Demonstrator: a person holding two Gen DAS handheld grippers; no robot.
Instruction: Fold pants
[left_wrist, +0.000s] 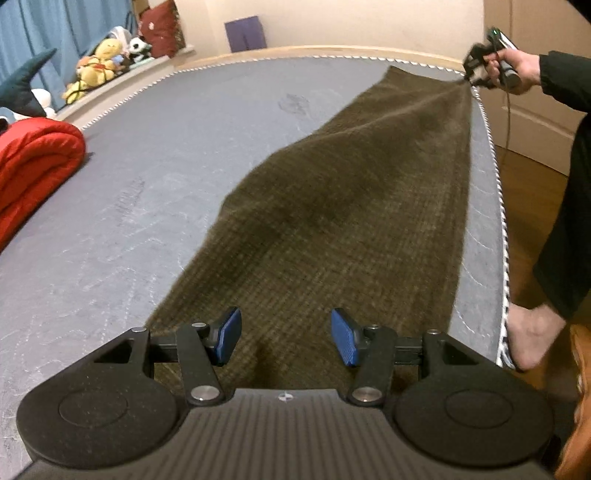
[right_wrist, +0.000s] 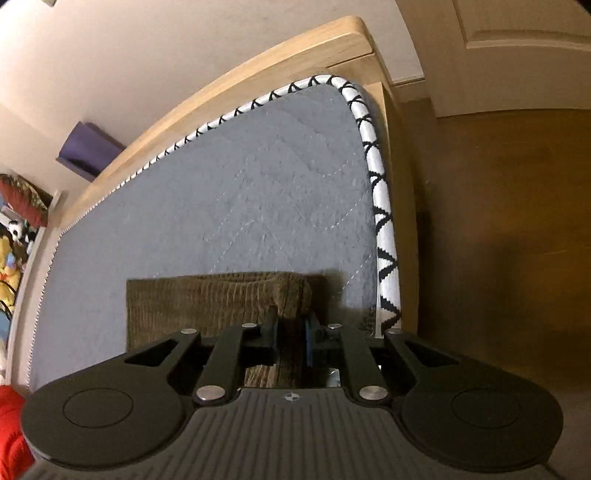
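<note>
Olive-brown corduroy pants (left_wrist: 351, 206) lie stretched lengthwise along the right side of the grey mattress (left_wrist: 166, 166). My left gripper (left_wrist: 287, 338) hovers over their near end, open, blue pads wide apart and pressing on nothing. At the far end, a hand holds my right gripper (left_wrist: 484, 68), which pulls up the far right corner of the pants. In the right wrist view the right gripper (right_wrist: 291, 325) is shut on a bunched corner of the pants (right_wrist: 207, 302), close to the mattress (right_wrist: 258, 184) edge with its black-and-white piping (right_wrist: 384, 229).
A rolled red blanket (left_wrist: 33, 162) lies at the mattress's left edge. Stuffed toys (left_wrist: 99, 62) sit on a ledge beyond the wooden bed frame (left_wrist: 295, 50). The person's bare foot (left_wrist: 532, 336) and dark sleeve stand by the right edge, over the wooden floor (right_wrist: 498, 221).
</note>
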